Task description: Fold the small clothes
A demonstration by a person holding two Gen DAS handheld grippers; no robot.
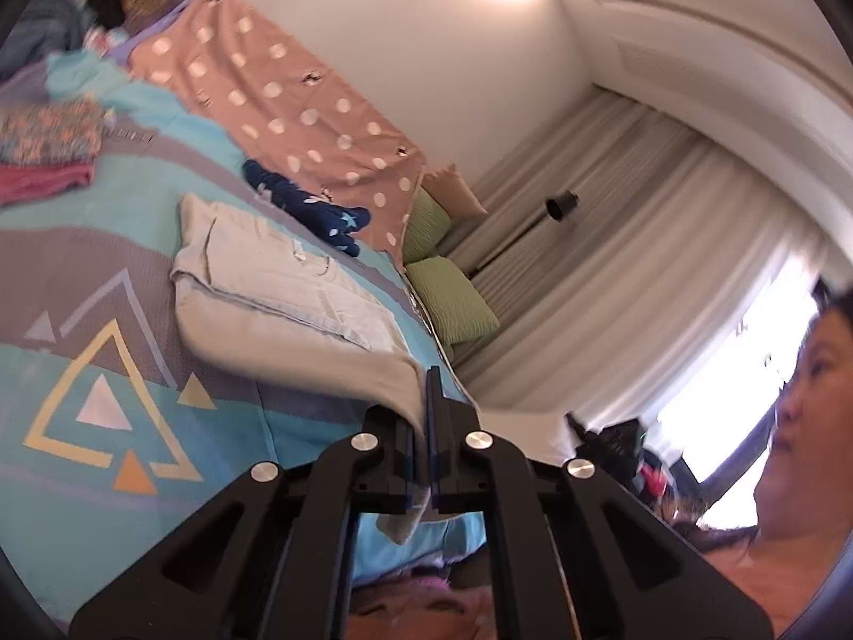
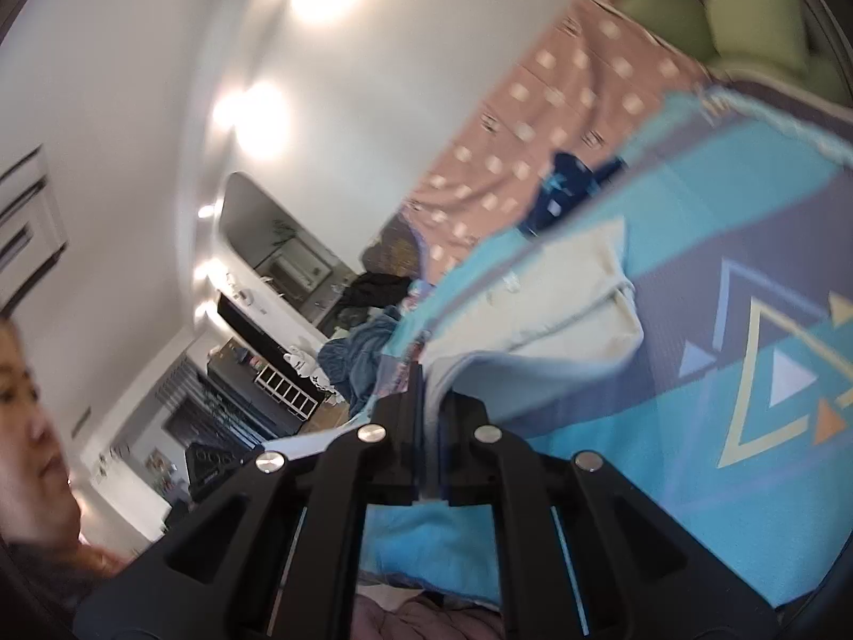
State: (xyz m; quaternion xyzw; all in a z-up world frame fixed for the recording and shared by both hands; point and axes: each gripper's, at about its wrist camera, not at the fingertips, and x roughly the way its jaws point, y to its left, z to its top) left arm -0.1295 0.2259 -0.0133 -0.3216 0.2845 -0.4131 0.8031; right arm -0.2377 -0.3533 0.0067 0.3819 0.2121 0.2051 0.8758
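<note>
On the bed (image 1: 64, 320), toward its middle, a pale garment (image 1: 277, 277) lies partly folded. Each claw, left (image 1: 424, 426) and right (image 2: 426, 416), is clamped tight on a near corner of it, apparently so the near edge can be carried over as one fold; the cloth stretches away from both.

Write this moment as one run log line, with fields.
step: fold | left gripper: shut on cream garment | right gripper: shut on it | garment partly on bedspread
</note>
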